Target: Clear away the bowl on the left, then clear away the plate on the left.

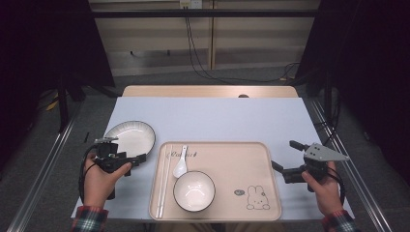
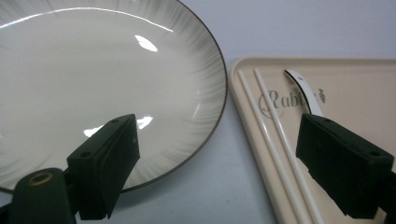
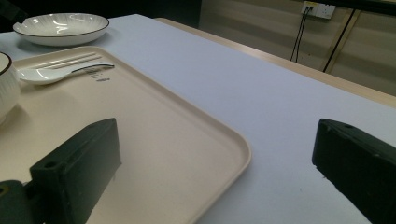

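A beige tray (image 1: 251,164) on the counter (image 1: 217,116) carries a bowl (image 1: 194,191), a spoon (image 1: 181,164) just behind the bowl, and chopsticks (image 1: 166,179) along the tray's left edge. The plate (image 1: 131,137) sits just left of the tray. The left hand-held gripper (image 1: 140,158) hovers wide at the plate's rim; the right hand-held gripper (image 1: 285,157) is wide beside the tray's right edge.

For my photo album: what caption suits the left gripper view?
Open left claw poised between a white plate and a tray holding chopsticks.
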